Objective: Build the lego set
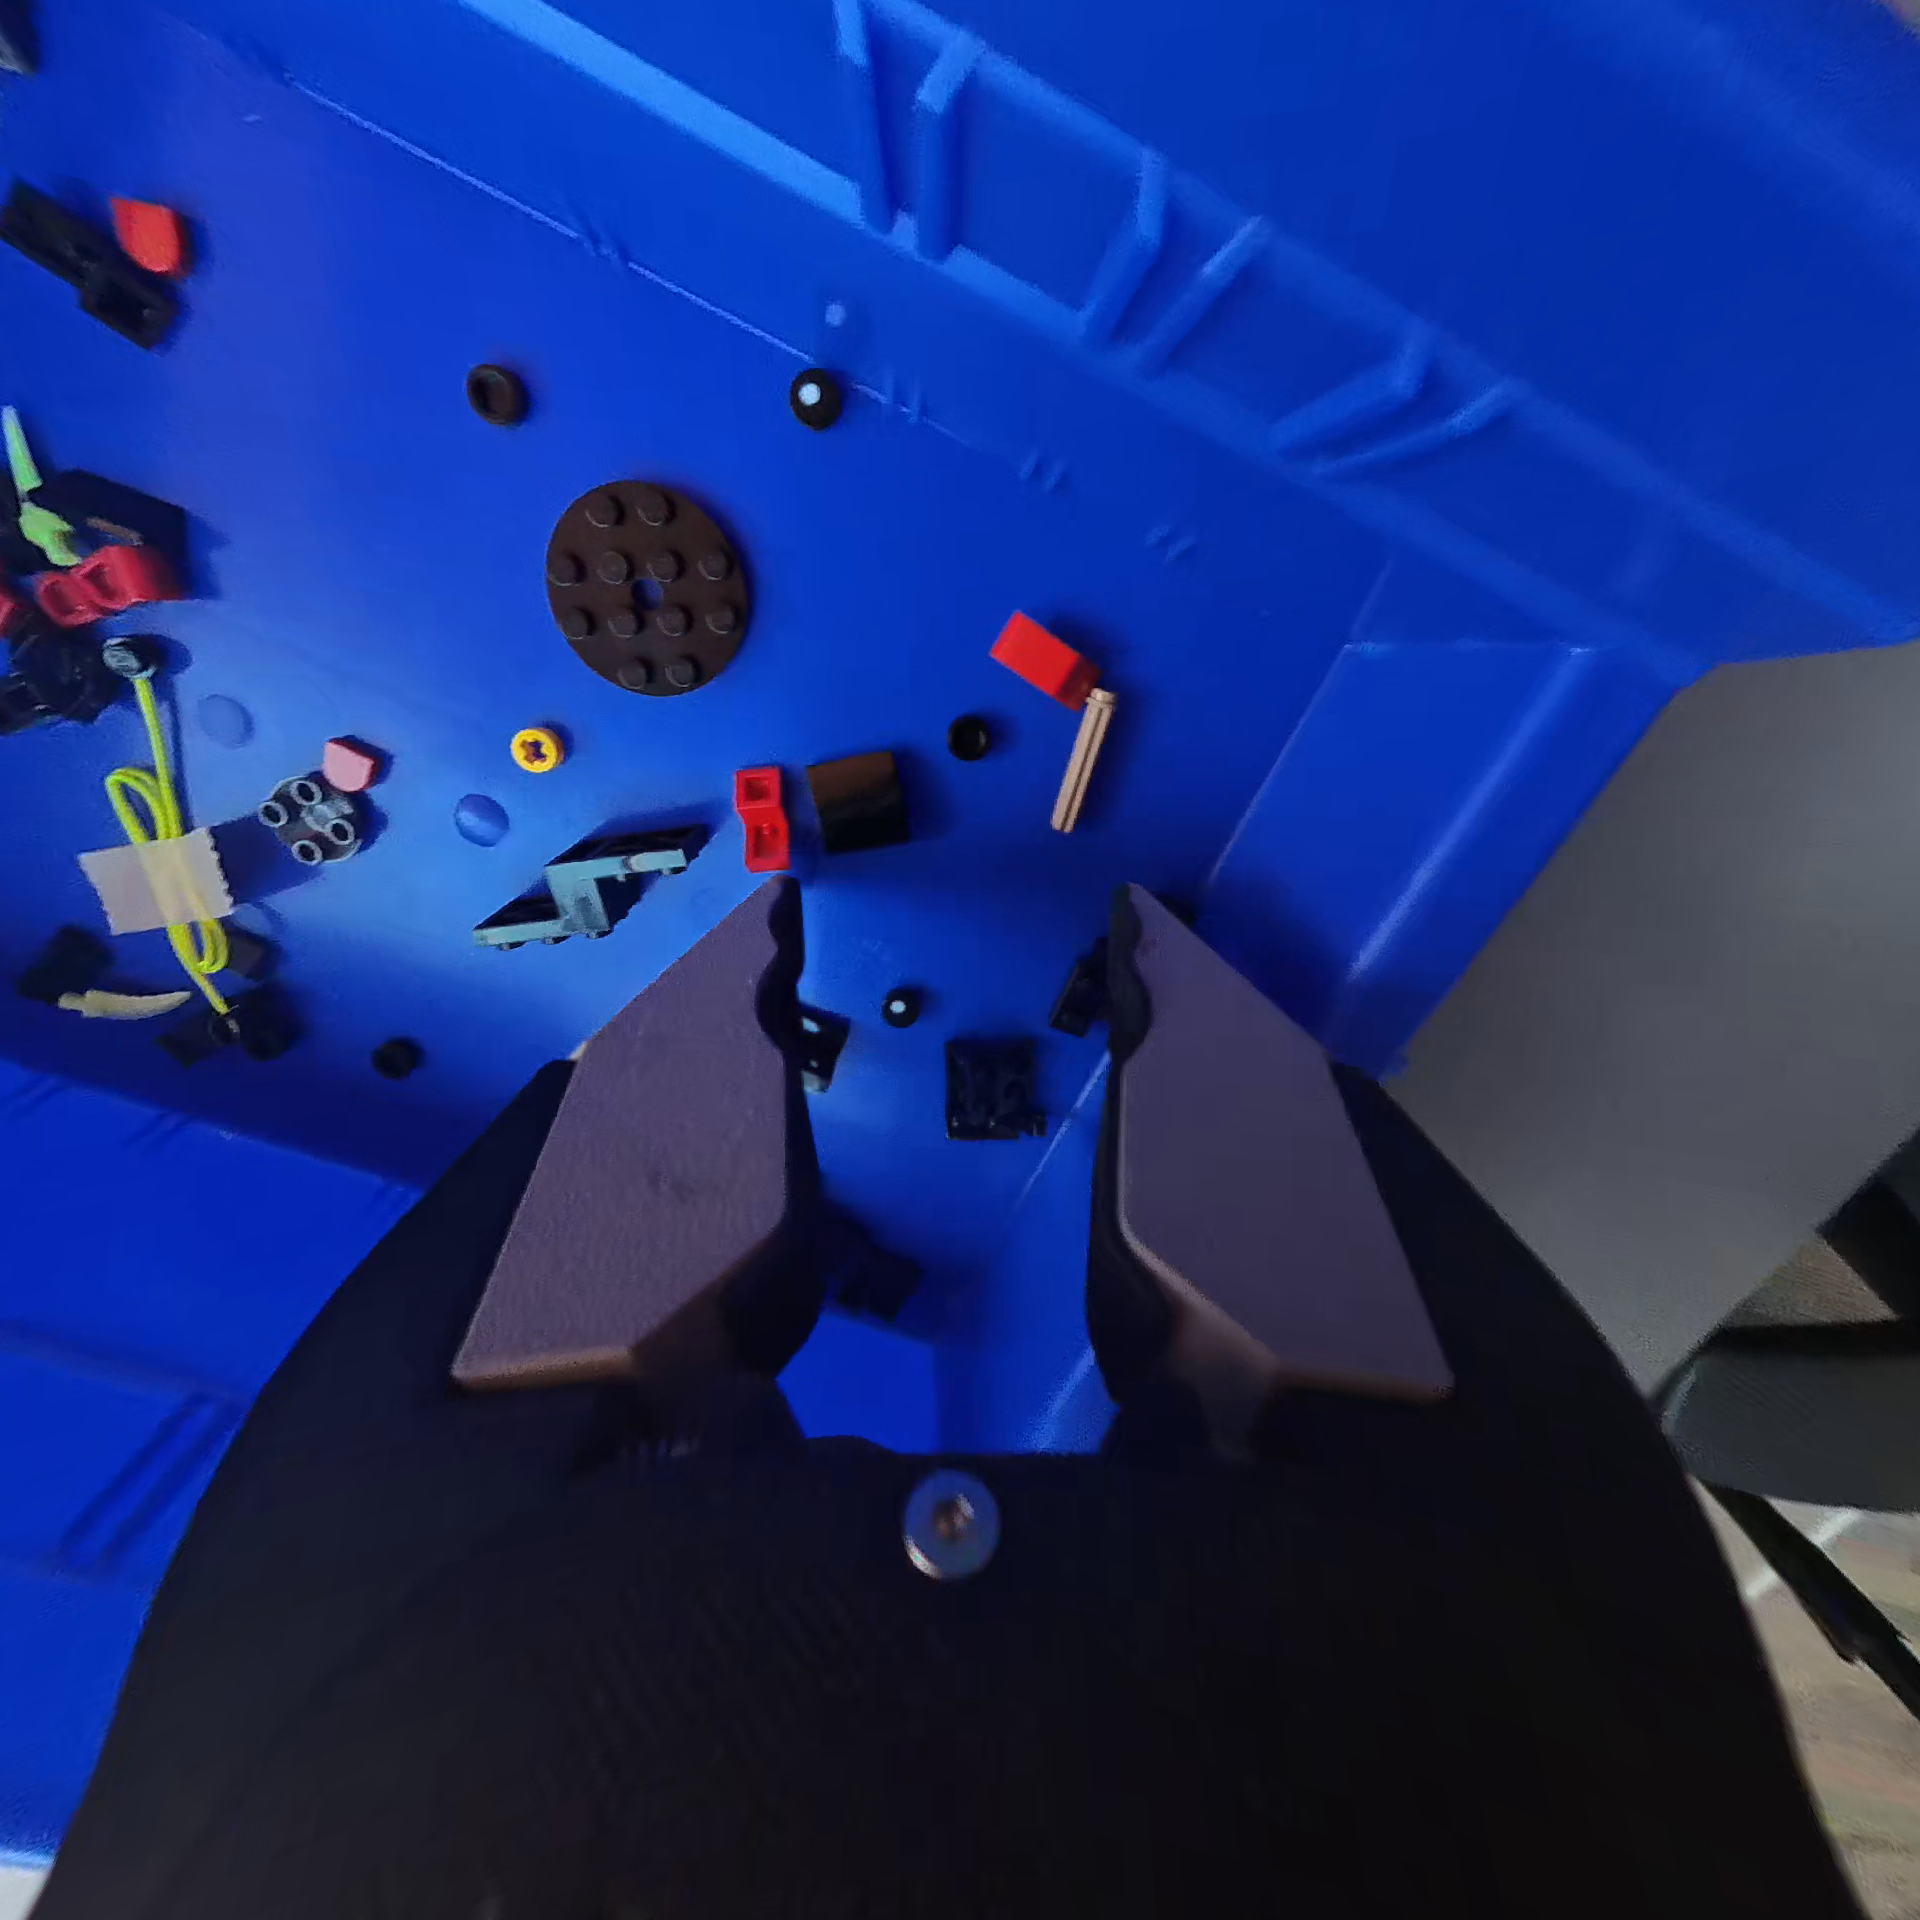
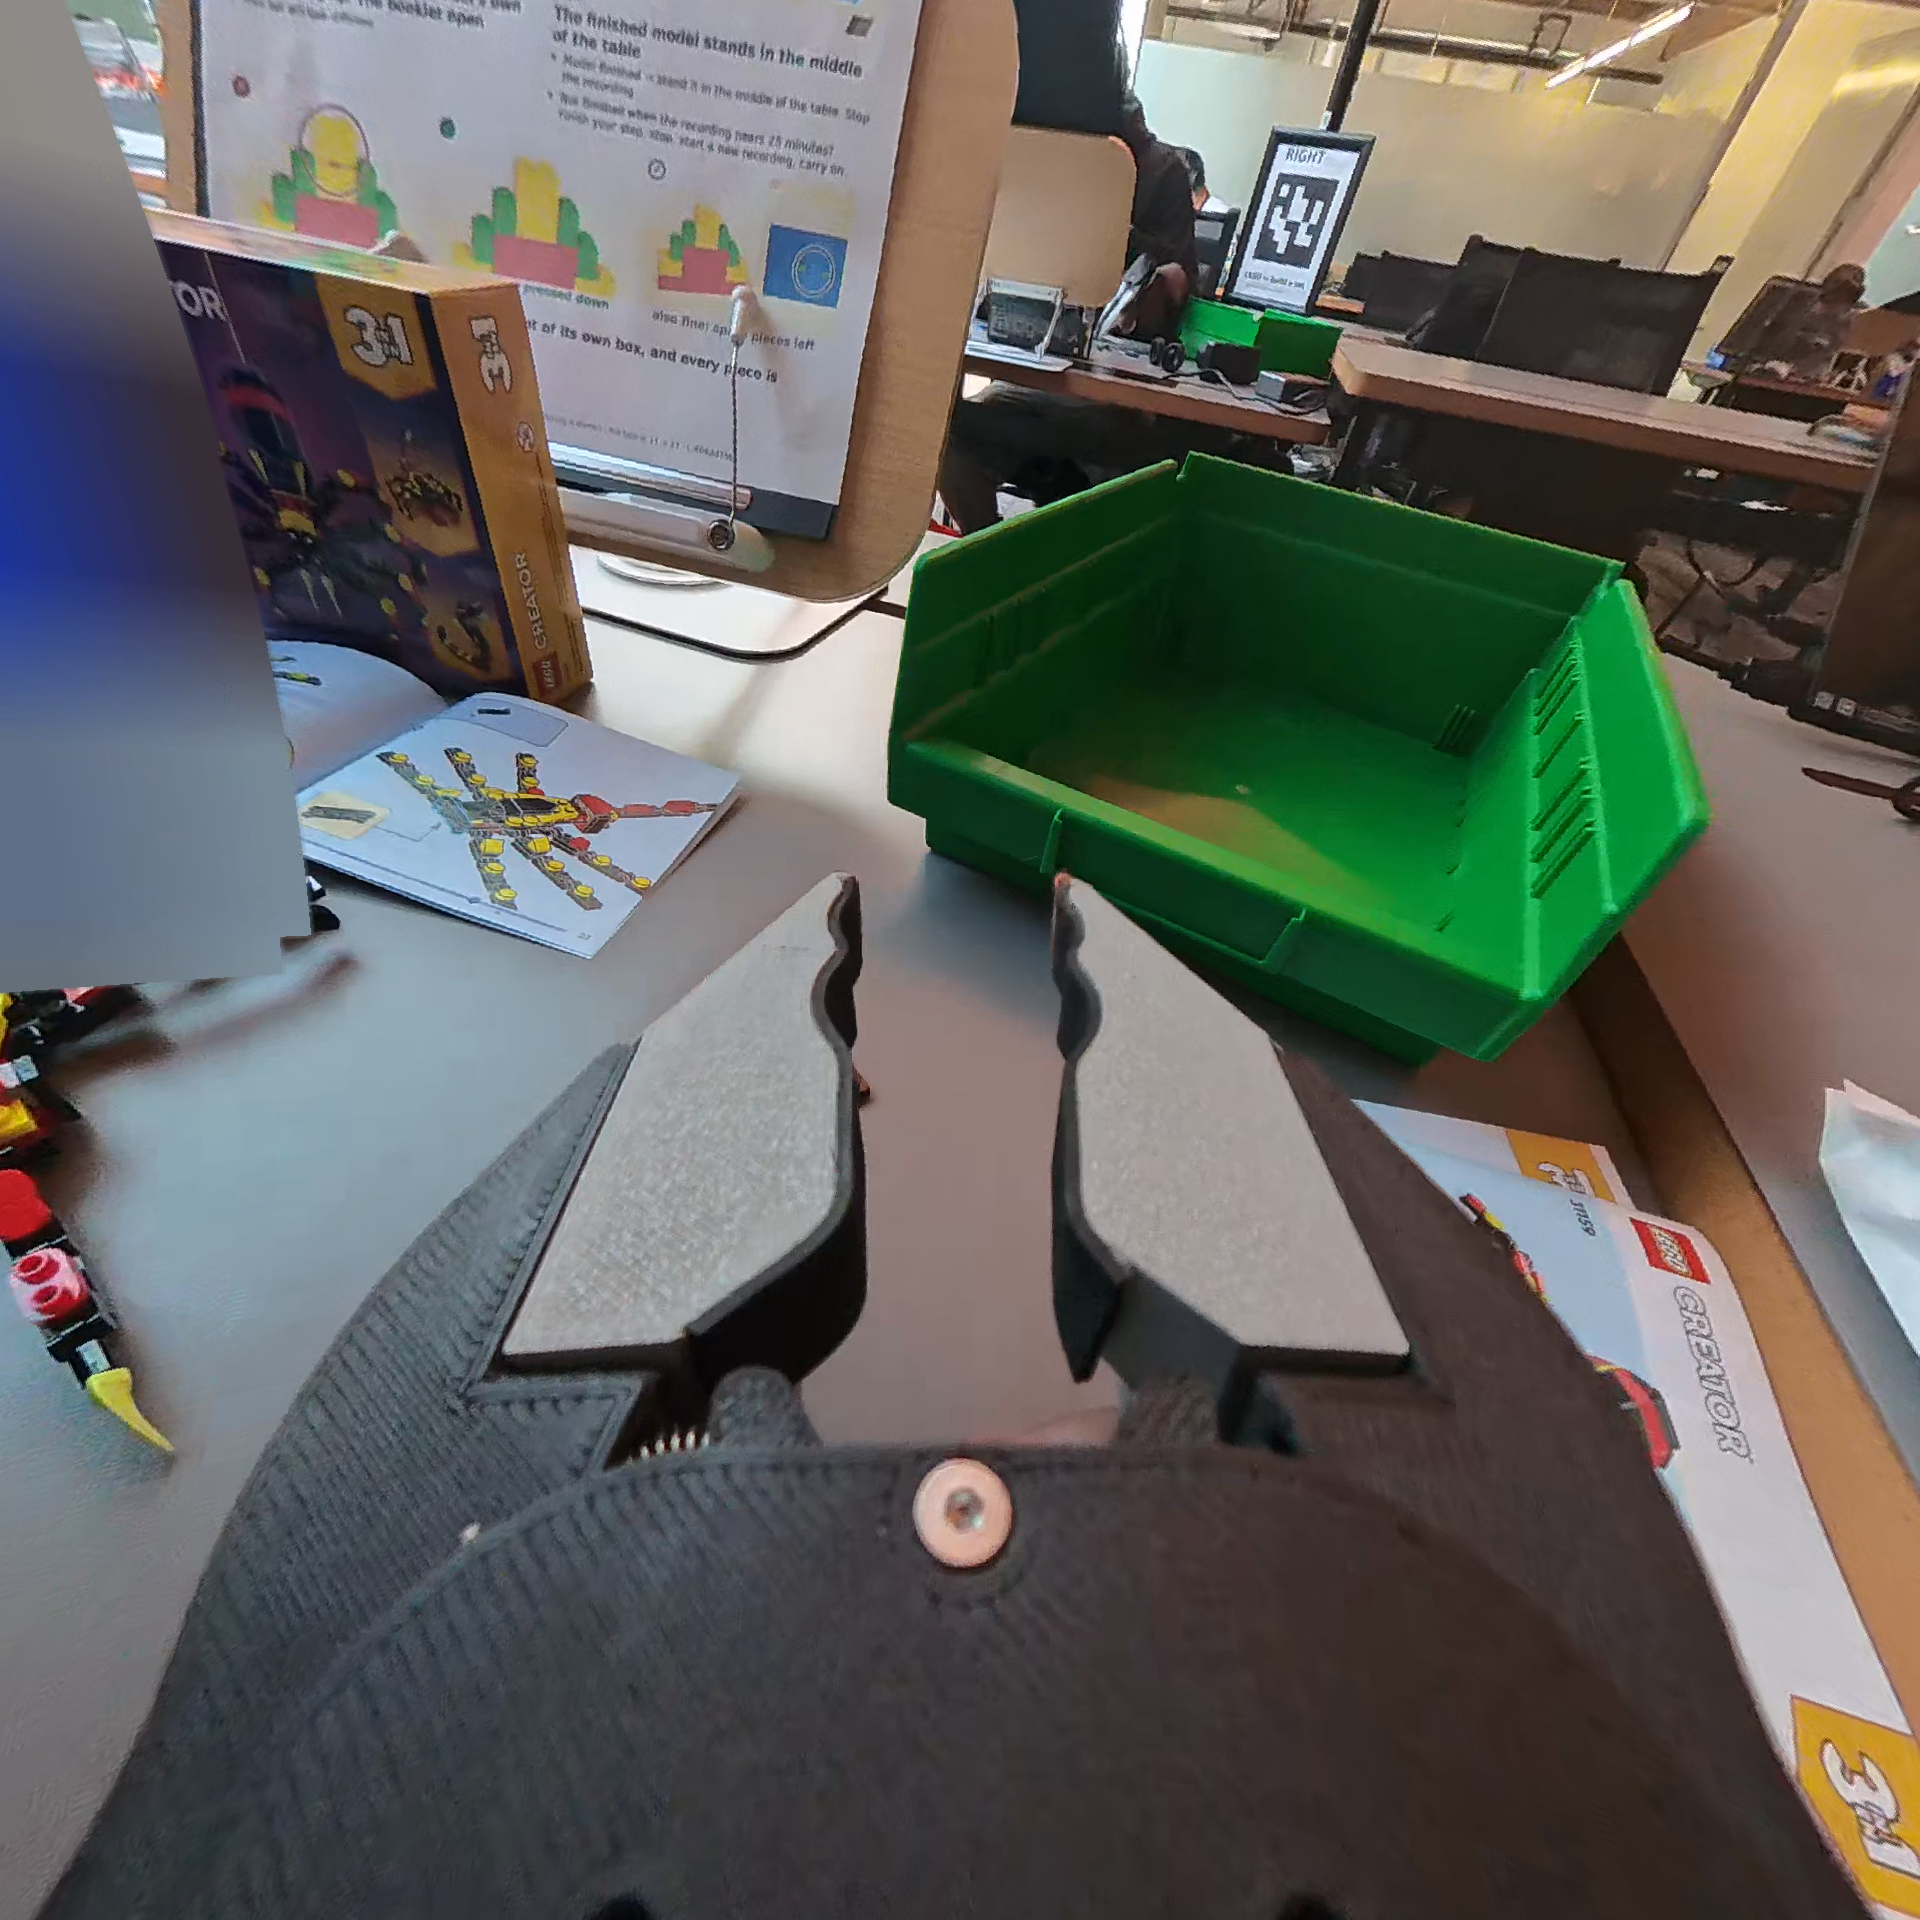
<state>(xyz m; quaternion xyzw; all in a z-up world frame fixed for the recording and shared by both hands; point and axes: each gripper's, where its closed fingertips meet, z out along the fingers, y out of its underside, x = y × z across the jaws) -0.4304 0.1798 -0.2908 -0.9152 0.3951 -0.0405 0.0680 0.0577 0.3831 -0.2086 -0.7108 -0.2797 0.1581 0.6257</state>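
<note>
The left gripper (image 1: pixel 951 904) hangs inside the blue plastic bin (image 1: pixel 1351 436), fingers spread and empty, above scattered lego pieces: a round dark studded plate (image 1: pixel 646 585), a small red brick (image 1: pixel 762 818). The right gripper (image 2: pixel 956 883), fingers parted and empty, hovers over the grey surface (image 2: pixel 436 1049) near an empty green plastic bin (image 2: pixel 1621 748) and the open instruction booklet (image 2: pixel 499 810)

Loose lego pieces (image 1: pixel 644 587) scattered flat on blue bin (image 1: pixel 1455 810) floor; part-built model (image 2: pixel 47 1236) on table.
</note>
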